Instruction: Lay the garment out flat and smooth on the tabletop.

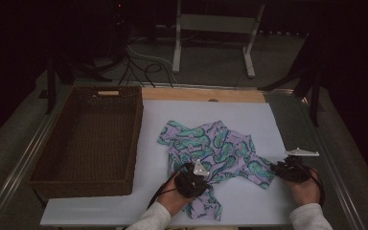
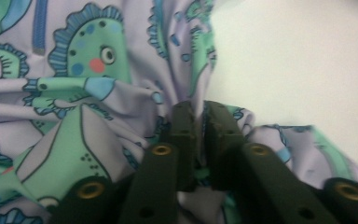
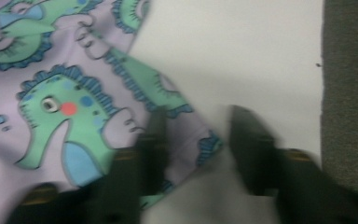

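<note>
Dim room, cables on the floor behind, and a white sheet covers the table (image 1: 249,120) where everything happens. Going left to right: an empty wicker basket (image 1: 88,139) sits on the left side, and just beside it, mid-sheet, lies the crumpled lilac garment (image 1: 215,146) with the green seahorse print.

The left tongs (image 1: 193,178) sit at the garment's near edge. In the left gripper view the left tongs (image 2: 199,119) are clamped on a gathered pleat of the cloth, jaws nearly together with fabric bunched between them. Solid pinch, looks like.

The right tongs (image 1: 283,168) are at the garment's right corner, near the sheet's edge. In the right gripper view the right tongs (image 3: 196,128) stand apart, straddling the hem corner: one jaw lies over the cloth, the other over bare white sheet. The picture is blurry, and nothing seems pinched yet.

Seems like the step is getting a two-point hold so the garment can be lifted or spread. To do it well, the person probably wants the right tongs deeper over the hem before clenching, so they catch real fabric and not just the edge trim. Left side should hold steady meanwhile; pulling early would drag the corner out from between the right jaws. Bunched cloth slips easily, so a slow, even lift is the safer bet.
</note>
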{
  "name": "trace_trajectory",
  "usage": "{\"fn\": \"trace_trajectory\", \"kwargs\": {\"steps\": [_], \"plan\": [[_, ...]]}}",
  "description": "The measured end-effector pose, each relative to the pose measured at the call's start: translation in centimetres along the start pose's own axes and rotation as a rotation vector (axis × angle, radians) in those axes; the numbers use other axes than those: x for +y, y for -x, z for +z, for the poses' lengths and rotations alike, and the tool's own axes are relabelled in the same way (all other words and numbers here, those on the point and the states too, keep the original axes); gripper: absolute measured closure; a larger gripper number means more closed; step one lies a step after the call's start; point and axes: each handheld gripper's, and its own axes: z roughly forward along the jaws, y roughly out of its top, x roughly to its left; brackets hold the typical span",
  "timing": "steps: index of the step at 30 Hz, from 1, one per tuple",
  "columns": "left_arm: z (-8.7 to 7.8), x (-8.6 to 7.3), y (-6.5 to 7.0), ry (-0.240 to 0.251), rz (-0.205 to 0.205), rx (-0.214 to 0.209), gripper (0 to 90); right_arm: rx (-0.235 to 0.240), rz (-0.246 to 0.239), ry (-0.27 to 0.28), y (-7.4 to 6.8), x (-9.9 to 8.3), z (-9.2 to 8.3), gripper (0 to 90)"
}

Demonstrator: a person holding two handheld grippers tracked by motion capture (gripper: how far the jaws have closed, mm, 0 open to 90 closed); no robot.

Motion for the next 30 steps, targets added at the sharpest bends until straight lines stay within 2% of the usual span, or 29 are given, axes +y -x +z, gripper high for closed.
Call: {"fn": "trace_trajectory", "kwargs": {"steps": [3,4,6,8,10,11,14,17,19,20,21,22,23,24,26,27,28,29,30], "plan": [[-0.9,0.0,0.0,0.017,0.009,0.011,69.8,0.017,0.008,-0.01,0.0,0.1,-0.2,82.6],[-0.9,0.0,0.0,0.017,0.009,0.011,66.3,-0.011,-0.003,-0.005,0.1,0.3,-0.3,84.7],[-1.8,-0.3,-0.3,0.035,-0.005,0.031,58.5,-0.049,-0.005,0.02,0.7,0.7,-0.7,85.5],[-2.0,-0.4,-0.5,0.044,-0.009,0.034,52.4,-0.074,0.023,0.044,1.4,1.1,-0.9,85.6],[-2.6,-0.8,-0.8,0.062,-0.023,0.039,47.9,-0.091,0.018,0.049,1.9,1.3,-0.9,85.6],[-3.1,-1.2,-1.0,0.082,-0.037,0.045,45.9,-0.123,0.014,0.062,2.6,1.7,-1.0,85.6],[-3.8,-1.9,-1.3,0.108,-0.05,0.066,39.3,-0.144,0.014,0.078,3.8,2.2,-1.1,85.6],[-4.2,-2.2,-1.6,0.12,-0.06,0.068,35.8,-0.18,0.009,0.086,4.7,2.9,-1.1,85.6],[-4.6,-2.7,-1.8,0.138,-0.078,0.084,34.0,-0.218,0.013,0.114,5.2,3.4,-1.3,86.1],[-4.6,-2.7,-1.8,0.138,-0.078,0.084,33.9,-0.218,0.013,0.114,5.2,3.4,-1.3,86.1],[-4.8,-2.9,-1.9,0.139,-0.085,0.086,33.5,-0.25,0.025,0.134,5.6,3.8,-1.4,86.2],[-4.9,-3.0,-2.0,0.14,-0.089,0.087,33.1,-0.253,0.025,0.132,5.7,4.0,-1.4,86.1],[-5.0,-3.2,-2.0,0.142,-0.094,0.088,32.6,-0.252,0.025,0.127,5.8,4.1,-1.4,85.2],[-5.0,-3.3,-2.0,0.142,-0.096,0.091,31.9,-0.244,0.028,0.126,5.7,4.1,-1.4,79.3],[-5.1,-3.4,-2.0,0.15,-0.111,0.087,29.7,-0.186,0.043,0.13,5.1,4.0,-1.6,60.5],[-5.1,-3.4,-2.0,0.15,-0.111,0.087,28.7,-0.186,0.043,0.13,5.1,4.0,-1.6,60.5],[-5.1,-3.5,-1.9,0.144,-0.111,0.094,27.8,-0.12,0.04,0.134,4.1,3.7,-1.8,47.6],[-5.1,-3.5,-1.9,0.144,-0.111,0.094,27.2,-0.12,0.04,0.134,4.1,3.7,-1.8,47.6],[-5.1,-3.6,-1.9,0.143,-0.111,0.101,26.6,-0.053,0.022,0.143,2.7,3.4,-2.1,42.9]]}}
